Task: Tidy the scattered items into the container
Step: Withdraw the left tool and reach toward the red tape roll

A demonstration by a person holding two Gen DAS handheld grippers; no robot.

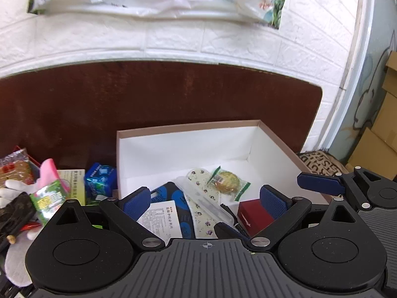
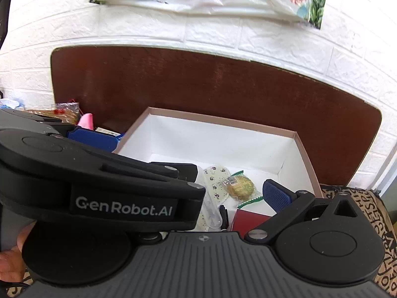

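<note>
Cardboard container, left wrist view: white-lined open box with pinkish-brown rim [image 1: 188, 126] on the dark brown desk [image 1: 148, 99], against a white brick-pattern wall [image 1: 173, 42].
Left claw: left claw [image 1: 205, 200] spread wide over the box's near end, nothing between its blue pads [image 1: 273, 202].
Inside the box: round biscuit in a clear green-edged wrapper [image 1: 227, 180], floral-print flat case [image 1: 201, 198], small dark red box [image 1: 255, 217], white printed leaflet [image 1: 161, 219].
Only in this view: scattered items left of the box, on the desk: blue foil packet [image 1: 100, 180], green and pink sachet [image 1: 49, 196], white glove [image 1: 15, 193].
Right claw seen from here: one blue finger [image 1: 320, 183] beside the box's right rim; I cannot tell its state here.
Right wrist view: same box [image 2: 223, 120], biscuit [image 2: 242, 186] and red box [image 2: 248, 219].
Right claw: right claw [image 2: 188, 192] open, only its right pad [image 2: 276, 196] showing; the left claw's black body [image 2: 99, 181] covers the other side.
Only in this view: patterned beige cloth [image 2: 372, 213] at right.
</note>
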